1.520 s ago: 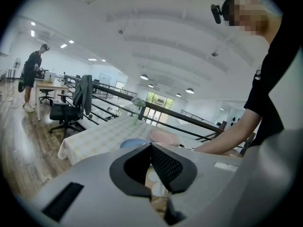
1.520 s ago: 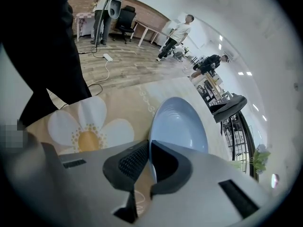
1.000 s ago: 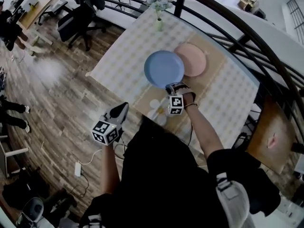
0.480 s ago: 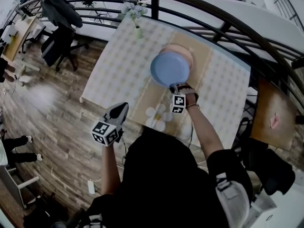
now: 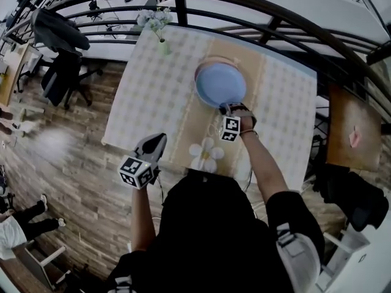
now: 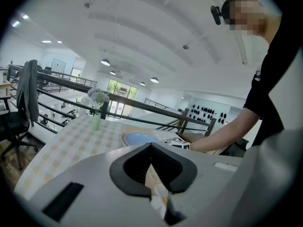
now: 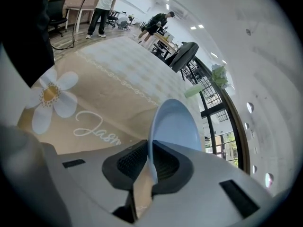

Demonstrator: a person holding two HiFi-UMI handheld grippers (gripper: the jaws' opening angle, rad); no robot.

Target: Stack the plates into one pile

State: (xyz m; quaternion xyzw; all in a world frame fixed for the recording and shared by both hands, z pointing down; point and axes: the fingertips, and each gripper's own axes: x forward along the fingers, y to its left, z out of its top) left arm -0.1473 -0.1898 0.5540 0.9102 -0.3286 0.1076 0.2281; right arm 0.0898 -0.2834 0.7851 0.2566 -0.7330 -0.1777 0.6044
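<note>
A blue plate (image 5: 220, 84) sits directly over a pink plate (image 5: 215, 59), of which only a thin rim shows at the far side. I cannot tell whether the two touch. My right gripper (image 5: 225, 107) is shut on the blue plate's near rim; in the right gripper view the blue plate (image 7: 175, 122) stands edge-on between the pads of the right gripper (image 7: 150, 167). My left gripper (image 5: 157, 140) hangs off the table's near left corner, shut and holding nothing. In the left gripper view the left gripper (image 6: 151, 149) points at the blue plate (image 6: 142, 138) from a distance.
A checked tablecloth (image 5: 146, 96) carries a tan runner with a daisy print (image 5: 204, 154). A vase of flowers (image 5: 160, 32) stands at the far left corner. A black railing (image 5: 287, 17) curves behind the table, and a wooden side table (image 5: 351, 127) stands to the right.
The right gripper has carried the blue plate from beside the pink plate to right over it, covering nearly all of it. The left gripper has stayed put.
</note>
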